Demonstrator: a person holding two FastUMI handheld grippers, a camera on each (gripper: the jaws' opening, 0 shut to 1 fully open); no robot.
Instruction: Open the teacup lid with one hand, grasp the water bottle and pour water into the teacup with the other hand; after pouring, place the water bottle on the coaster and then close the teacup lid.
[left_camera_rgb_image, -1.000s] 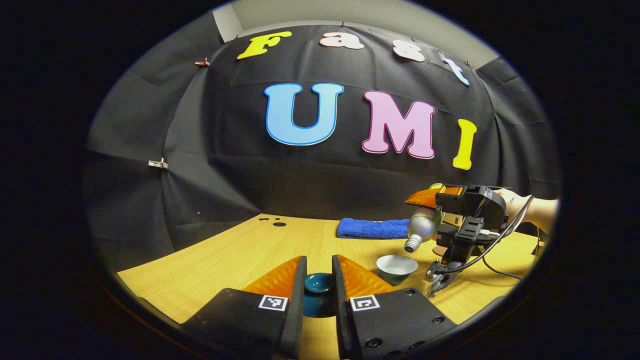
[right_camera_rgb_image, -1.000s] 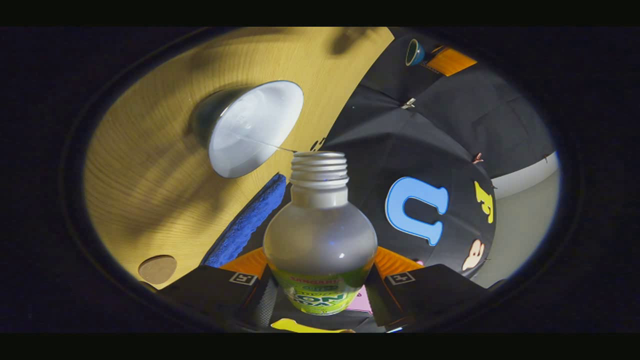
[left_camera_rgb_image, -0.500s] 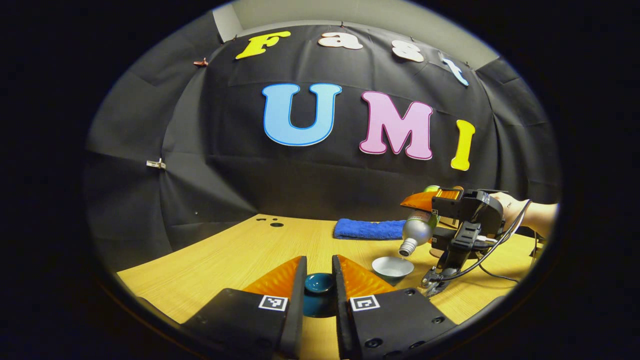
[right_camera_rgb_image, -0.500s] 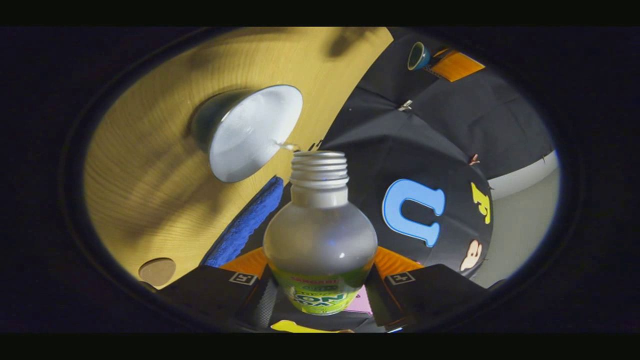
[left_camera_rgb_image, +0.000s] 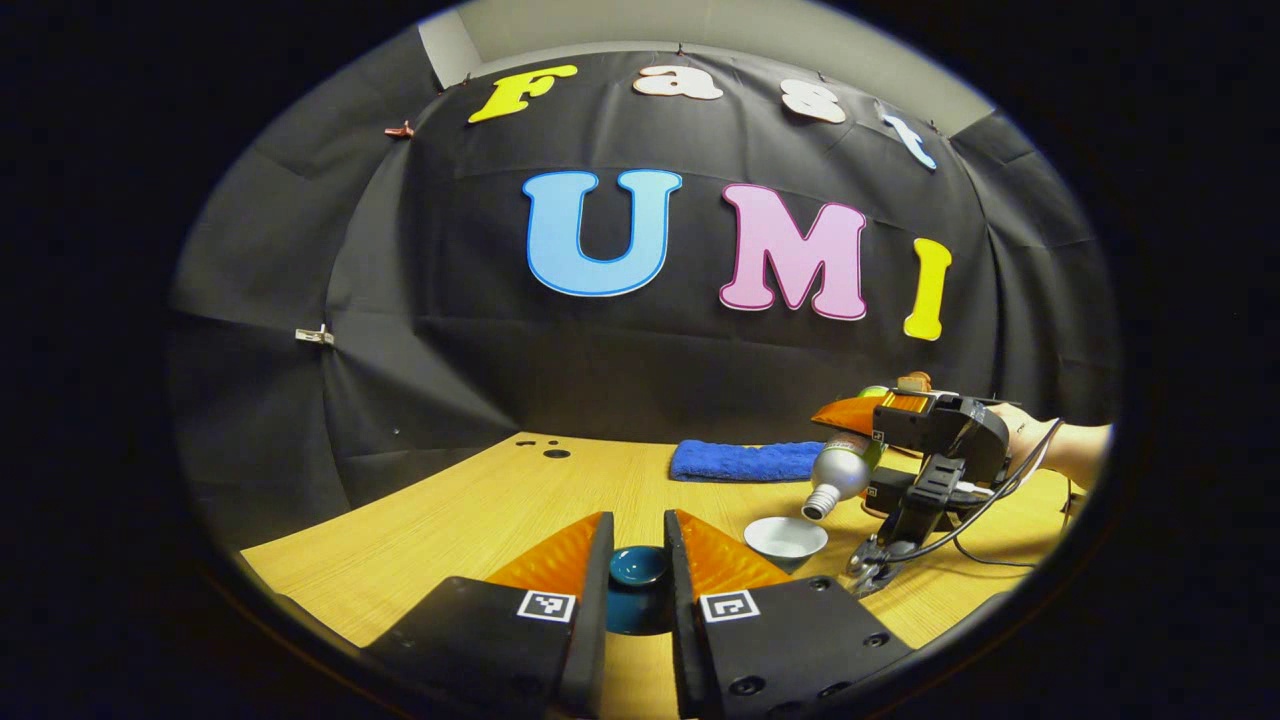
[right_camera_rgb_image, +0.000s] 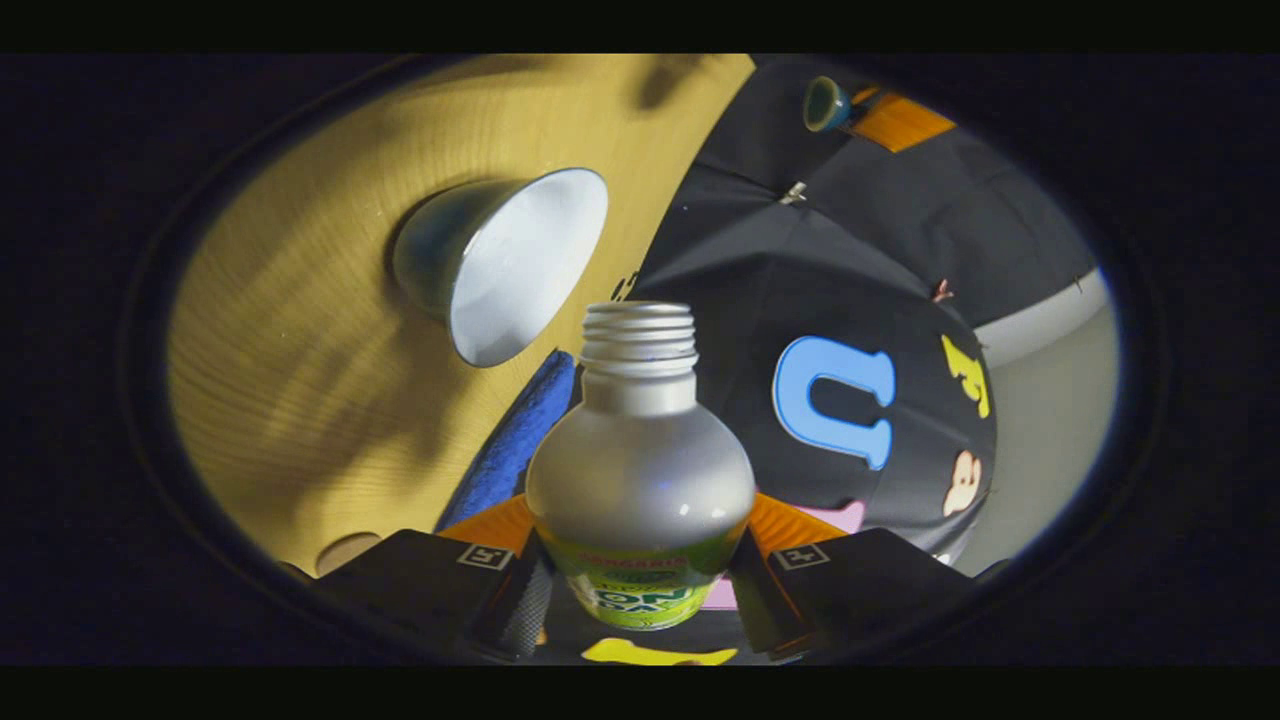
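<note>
In the left gripper view, the left gripper (left_camera_rgb_image: 638, 560) is seen low over the near edge of the pale wooden tabletop (left_camera_rgb_image: 480, 500), its two fingers closed on a small dark teal ceramic teacup lid (left_camera_rgb_image: 638, 566), which is held upturned between them. Toward the right edge of the tabletop a small round teacup with a white inside (left_camera_rgb_image: 786, 540) is standing uncovered. Just above and to the right of it, the right gripper (left_camera_rgb_image: 850, 412) is held in a hand (left_camera_rgb_image: 1030, 432) and is clamped on the body of a silver metal water bottle with a green label (left_camera_rgb_image: 842, 470); the bottle is tilted, with its open threaded neck pointing down at the cup's rim. In the right gripper view the same water bottle (right_camera_rgb_image: 640, 470) is gripped between both fingers of the right gripper (right_camera_rgb_image: 640, 560), its uncapped mouth lying just beside the teacup (right_camera_rgb_image: 500, 262) without touching it. No stream of water can be made out at the neck. A folded blue cloth (left_camera_rgb_image: 745, 460) is lying along the far edge of the tabletop, behind the cup. A round brown coaster (right_camera_rgb_image: 345, 550) is partly seen near the right gripper's fingers.
</note>
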